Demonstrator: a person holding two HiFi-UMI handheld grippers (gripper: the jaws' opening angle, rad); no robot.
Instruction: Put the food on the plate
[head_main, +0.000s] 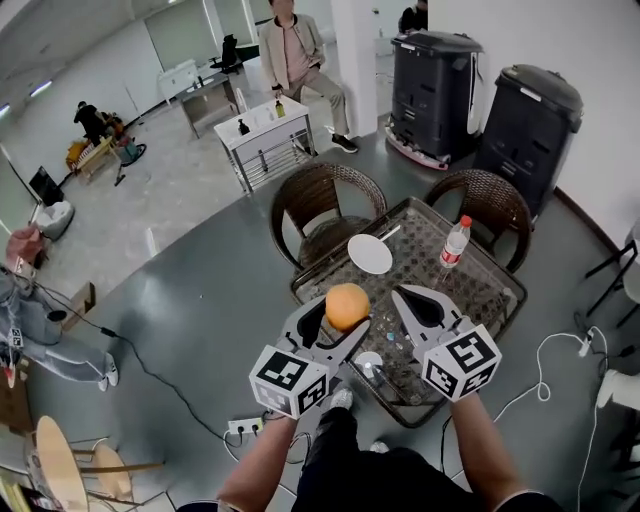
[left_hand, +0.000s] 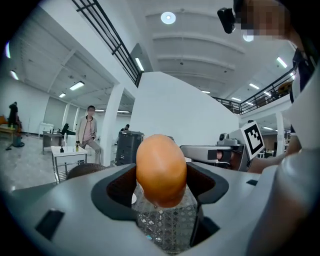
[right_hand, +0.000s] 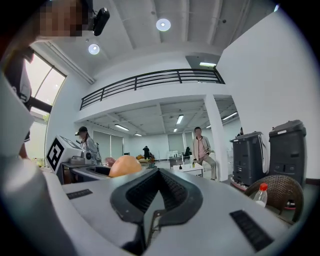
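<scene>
Halfway: the left tongs (head_main: 345, 318) clamp the orange food (head_main: 347, 305) above the tabletop (head_main: 482, 290). The right tongs (head_main: 400, 296) are together, empty. The white plate (head_main: 370, 254) looks bare, so placing remains.

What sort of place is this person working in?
Probably a big open workshop or lab hall, not a home: a high ceiling with a railed mezzanine, a bare grey floor, and two tall black machines behind the small table and wicker chairs.
</scene>
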